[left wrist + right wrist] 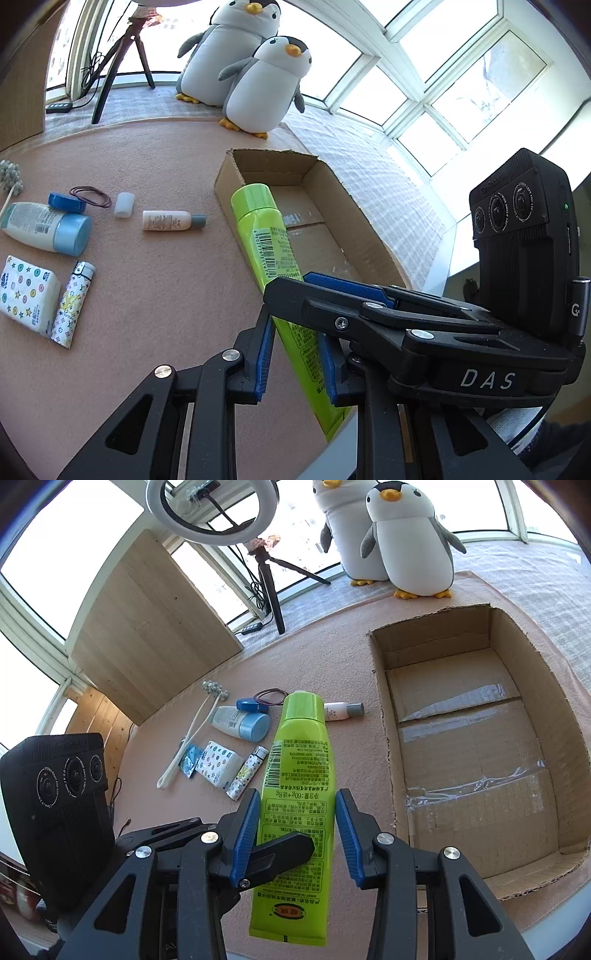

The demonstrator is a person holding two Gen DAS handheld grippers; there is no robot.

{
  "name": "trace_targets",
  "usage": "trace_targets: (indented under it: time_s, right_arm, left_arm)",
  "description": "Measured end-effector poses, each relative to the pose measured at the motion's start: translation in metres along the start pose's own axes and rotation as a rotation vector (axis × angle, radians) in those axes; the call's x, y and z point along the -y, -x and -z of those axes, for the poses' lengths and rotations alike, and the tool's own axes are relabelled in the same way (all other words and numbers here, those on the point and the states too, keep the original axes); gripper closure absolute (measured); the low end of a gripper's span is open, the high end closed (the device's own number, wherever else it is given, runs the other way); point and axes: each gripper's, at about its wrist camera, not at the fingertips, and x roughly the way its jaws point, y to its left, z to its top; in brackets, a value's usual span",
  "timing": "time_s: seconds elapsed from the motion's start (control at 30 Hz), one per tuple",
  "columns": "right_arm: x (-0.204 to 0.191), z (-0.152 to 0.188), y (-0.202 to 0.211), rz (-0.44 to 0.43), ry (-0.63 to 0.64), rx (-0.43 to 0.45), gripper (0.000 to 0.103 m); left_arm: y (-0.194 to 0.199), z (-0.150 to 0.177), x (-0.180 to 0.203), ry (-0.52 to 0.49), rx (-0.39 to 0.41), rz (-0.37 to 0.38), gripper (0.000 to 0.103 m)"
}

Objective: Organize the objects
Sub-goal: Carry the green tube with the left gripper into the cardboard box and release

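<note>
1. Two grippers meet on one green tube (295,794). The left gripper (295,354) has its blue pads pressed on the tube's lower body. The right gripper (295,830) straddles it with its jaws apart, its pads just beside the tube; contact is hard to judge.
2. Judging by this, the step is a handover or joint carry of the tube toward the cardboard box (384,709), which lies at about two o'clock in the right wrist view and holds nothing visible.
3. Next, one gripper should take sole hold, swing over the near wall and release.
4. Farther off at ten o'clock wait a lotion bottle (240,722), tissue pack (218,762) and lighter (247,773).
5. Beyond stand two plush penguins (410,539). The tube's crimped end is cut off in the left view.
</note>
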Motion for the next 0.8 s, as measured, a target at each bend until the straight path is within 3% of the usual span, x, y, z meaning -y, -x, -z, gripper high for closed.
trace_targets:
  time_s: [0.4,0.7,0.8]
  right_arm:
    - [0.073,-0.026,0.024,0.035,-0.072,0.03,0.065]
    - [0.079,-0.03,0.023,0.066,-0.078,0.044,0.064]
    - [0.075,-0.028,0.025,0.089,-0.083,0.067,0.061]
  left_arm:
    - [-0.069,-0.038,0.054,-0.048,-0.039,0.029,0.08]
    - [-0.08,-0.044,0.057,-0.067,-0.054,0.009,0.079]
    - [-0.076,-0.045,0.053,-0.068,-0.051,-0.007,0.075]
